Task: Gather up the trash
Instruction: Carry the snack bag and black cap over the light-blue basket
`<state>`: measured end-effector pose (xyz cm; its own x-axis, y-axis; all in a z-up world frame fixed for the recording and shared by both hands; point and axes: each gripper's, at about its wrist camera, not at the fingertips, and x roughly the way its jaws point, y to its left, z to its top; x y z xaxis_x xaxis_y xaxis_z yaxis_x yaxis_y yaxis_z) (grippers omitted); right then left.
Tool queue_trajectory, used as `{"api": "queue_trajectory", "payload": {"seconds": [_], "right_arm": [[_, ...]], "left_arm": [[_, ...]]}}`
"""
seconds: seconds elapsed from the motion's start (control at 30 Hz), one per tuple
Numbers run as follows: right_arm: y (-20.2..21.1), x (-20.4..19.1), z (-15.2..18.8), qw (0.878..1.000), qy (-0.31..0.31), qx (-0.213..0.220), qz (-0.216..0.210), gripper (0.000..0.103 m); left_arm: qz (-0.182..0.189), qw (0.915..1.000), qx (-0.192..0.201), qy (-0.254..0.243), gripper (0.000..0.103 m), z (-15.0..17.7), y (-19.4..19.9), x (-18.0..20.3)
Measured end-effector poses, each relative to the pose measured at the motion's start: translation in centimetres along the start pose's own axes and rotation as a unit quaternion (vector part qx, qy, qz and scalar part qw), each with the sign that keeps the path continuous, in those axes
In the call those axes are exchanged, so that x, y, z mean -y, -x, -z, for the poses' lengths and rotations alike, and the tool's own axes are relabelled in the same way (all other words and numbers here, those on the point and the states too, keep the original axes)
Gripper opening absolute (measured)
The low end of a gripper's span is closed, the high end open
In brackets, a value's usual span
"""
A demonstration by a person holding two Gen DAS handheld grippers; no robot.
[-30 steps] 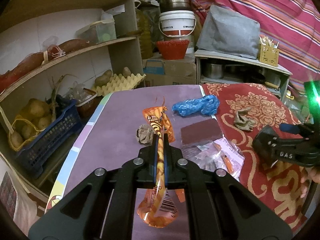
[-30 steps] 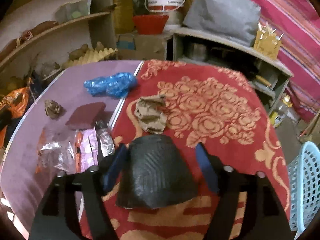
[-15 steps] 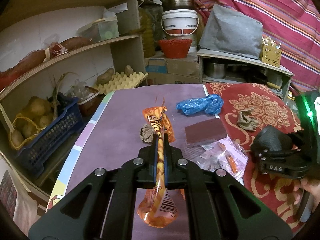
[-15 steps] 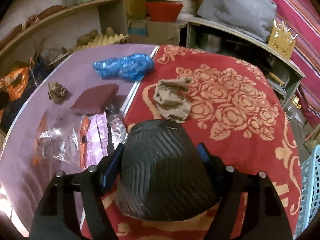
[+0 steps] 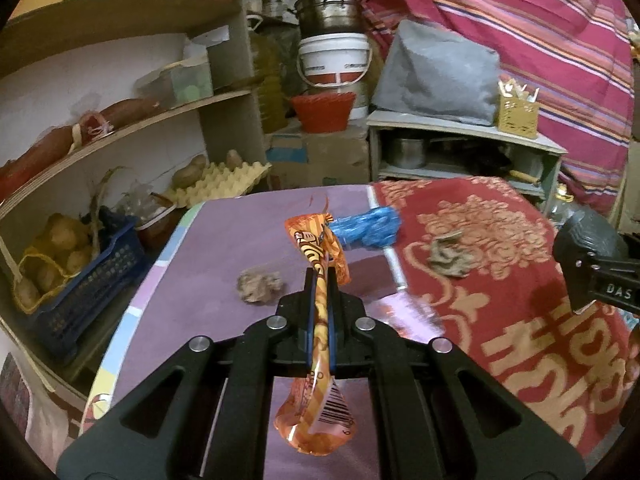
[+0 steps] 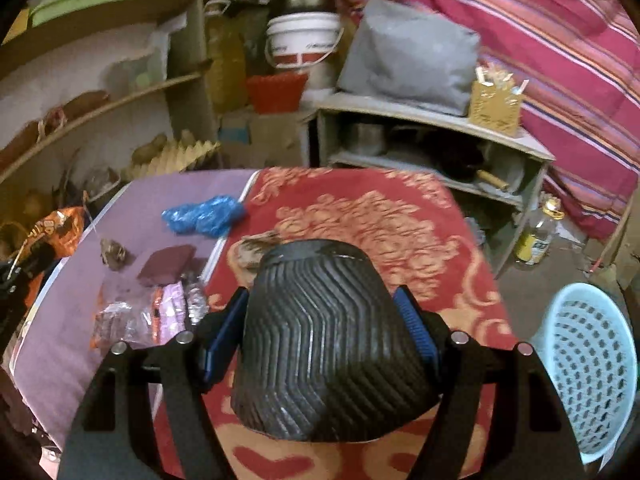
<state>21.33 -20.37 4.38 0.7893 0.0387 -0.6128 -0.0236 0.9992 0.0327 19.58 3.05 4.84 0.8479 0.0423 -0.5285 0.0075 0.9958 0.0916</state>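
left gripper closed tight, pads pinching an orange snack wrapper edge-on; wrapper's top sticks up past the fingertips, its barcode end hangs below the jaws, clear of the table. right gripper jaws wide but clamped on a black ribbed cup, blue pads pressed against both its sides, cup's rim end pointing away from the camera, held off the surface. in the left wrist view the same cup and the right gripper show at the far right edge. purple table top carries the rest of the trash: a crumpled brown paper ball just left of the left gripper, a blue plastic bag near the seam with the red patterned cloth, a dark red flat packet, and clear and pink wrappers near the table's front. a tan crumpled wad lies on the red cloth, partly hidden behind the cup in the right wrist view. pale blue perforated basket stands on the floor right of the table.
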Motion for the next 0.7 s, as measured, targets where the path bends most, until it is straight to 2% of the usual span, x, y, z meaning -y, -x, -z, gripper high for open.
{"api": "queue_trajectory", "payload": {"seconds": [0.4, 0.7], "right_arm": [[6.4, 12.3, 2.2, 0.994, -0.053, 0.03, 0.087, 0.073], [9.9, 23.1, 5.7, 0.983, -0.113, 0.036, 0.144, 0.073]], "left_arm": [[0.077, 0.9961, 0.023, -0.037, 0.003, -1.3, 2.1, 10.4], [0.148, 0.9831, 0.023, -0.105, 0.003, -0.7, 2.8, 22.2]]}}
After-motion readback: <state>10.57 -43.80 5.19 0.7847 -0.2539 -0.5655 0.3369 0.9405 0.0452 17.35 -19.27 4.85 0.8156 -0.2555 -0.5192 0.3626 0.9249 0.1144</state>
